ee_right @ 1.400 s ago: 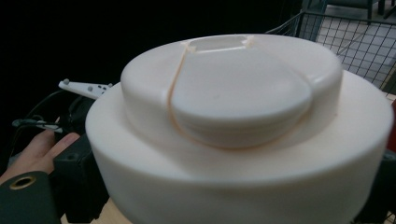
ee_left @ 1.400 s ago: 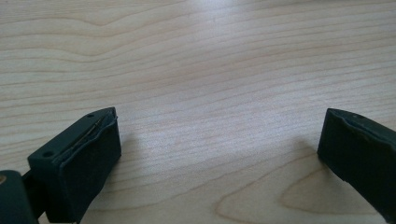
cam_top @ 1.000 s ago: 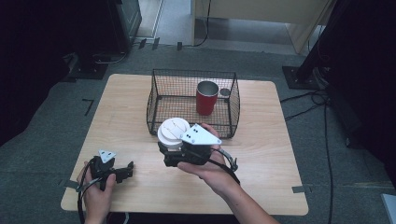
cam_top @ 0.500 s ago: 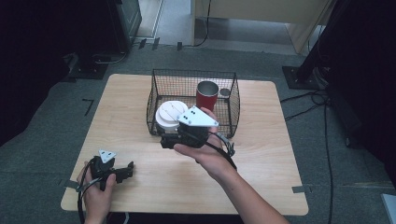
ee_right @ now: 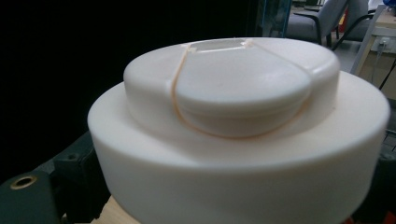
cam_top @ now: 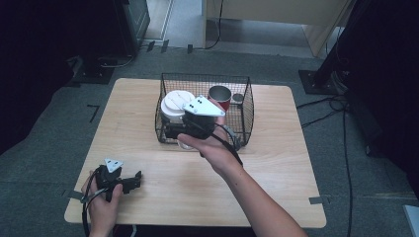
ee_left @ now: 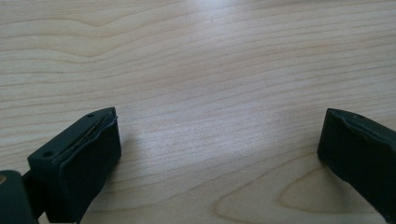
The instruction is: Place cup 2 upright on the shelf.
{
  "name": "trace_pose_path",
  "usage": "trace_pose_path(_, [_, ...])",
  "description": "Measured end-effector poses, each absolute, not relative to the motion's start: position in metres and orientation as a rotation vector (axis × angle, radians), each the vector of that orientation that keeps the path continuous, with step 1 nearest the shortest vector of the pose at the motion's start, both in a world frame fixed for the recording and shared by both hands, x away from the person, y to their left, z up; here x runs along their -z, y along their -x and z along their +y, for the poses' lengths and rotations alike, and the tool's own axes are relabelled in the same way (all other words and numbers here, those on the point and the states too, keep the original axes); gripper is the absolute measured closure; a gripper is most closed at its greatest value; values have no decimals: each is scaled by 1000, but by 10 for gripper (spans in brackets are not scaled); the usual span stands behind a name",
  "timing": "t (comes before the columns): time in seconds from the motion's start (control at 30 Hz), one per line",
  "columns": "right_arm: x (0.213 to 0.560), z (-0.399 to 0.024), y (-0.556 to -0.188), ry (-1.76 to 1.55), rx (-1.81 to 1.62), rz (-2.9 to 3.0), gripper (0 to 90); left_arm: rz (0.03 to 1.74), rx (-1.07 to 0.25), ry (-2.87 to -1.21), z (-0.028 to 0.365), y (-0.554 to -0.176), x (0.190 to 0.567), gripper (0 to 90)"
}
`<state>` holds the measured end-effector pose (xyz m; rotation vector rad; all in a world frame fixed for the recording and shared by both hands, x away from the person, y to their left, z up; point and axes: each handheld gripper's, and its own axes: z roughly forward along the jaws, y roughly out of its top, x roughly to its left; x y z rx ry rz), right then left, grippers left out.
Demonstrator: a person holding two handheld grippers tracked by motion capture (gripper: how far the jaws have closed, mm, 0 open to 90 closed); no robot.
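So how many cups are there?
2. The white-lidded cup is held in the right gripper over the wire basket's left side. The red cup stands inside, at the back. Others may be hidden behind the hand.

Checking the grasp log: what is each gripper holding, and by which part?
Right gripper grips the white lidded cup around its body, below the lid. Left gripper holds nothing.

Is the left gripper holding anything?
No, the left gripper stands with jaws wide apart over bare light wooden table.
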<state>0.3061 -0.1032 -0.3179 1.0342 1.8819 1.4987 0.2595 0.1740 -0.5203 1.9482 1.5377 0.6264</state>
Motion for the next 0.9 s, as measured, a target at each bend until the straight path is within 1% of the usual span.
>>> trace_pose_path(0.5, [318,-101,-348,-1117,-1547,1815,94,1533,-627,-1949,174,-260,520,0])
trace_pose_path(0.9, [328,-97,-382,-1169,-1572,1757,94,1530,-627,-1950,174,-260,520,0])
